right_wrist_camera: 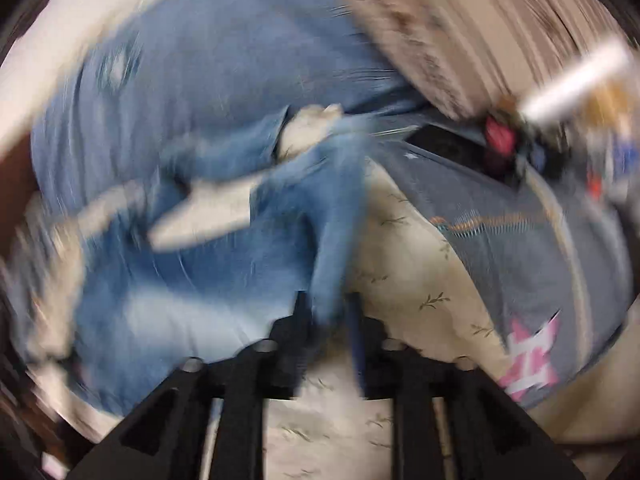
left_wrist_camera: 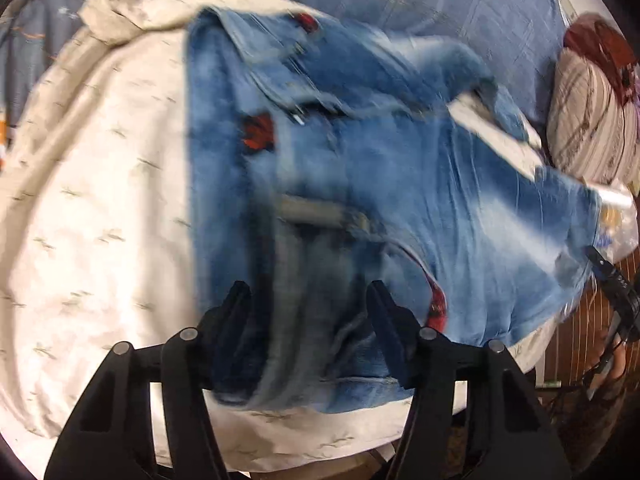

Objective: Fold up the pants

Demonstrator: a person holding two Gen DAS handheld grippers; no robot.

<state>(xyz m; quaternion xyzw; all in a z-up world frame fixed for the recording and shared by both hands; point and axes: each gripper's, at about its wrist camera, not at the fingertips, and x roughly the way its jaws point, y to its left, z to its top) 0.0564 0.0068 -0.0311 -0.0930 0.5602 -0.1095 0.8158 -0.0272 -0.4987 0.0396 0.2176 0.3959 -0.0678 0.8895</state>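
The jeans (left_wrist_camera: pixel 360 168) are spread on the bed (left_wrist_camera: pixel 80 200) for folding. A bunched fold is straddled by the spread left gripper (left_wrist_camera: pixel 308 292); an edge looks pinched in the right gripper (right_wrist_camera: pixel 326 304), though blur hides the contact.

The right wrist view is smeared throughout: the jeans (right_wrist_camera: pixel 224 184) lose their outline, and clutter (right_wrist_camera: pixel 520 144) far right is unreadable. Whether the right gripper (right_wrist_camera: pixel 326 312) pinches the denim cannot be told. In the left view, fabric hides the bedsheet (left_wrist_camera: pixel 92 200) beneath; its near edge is cut off.
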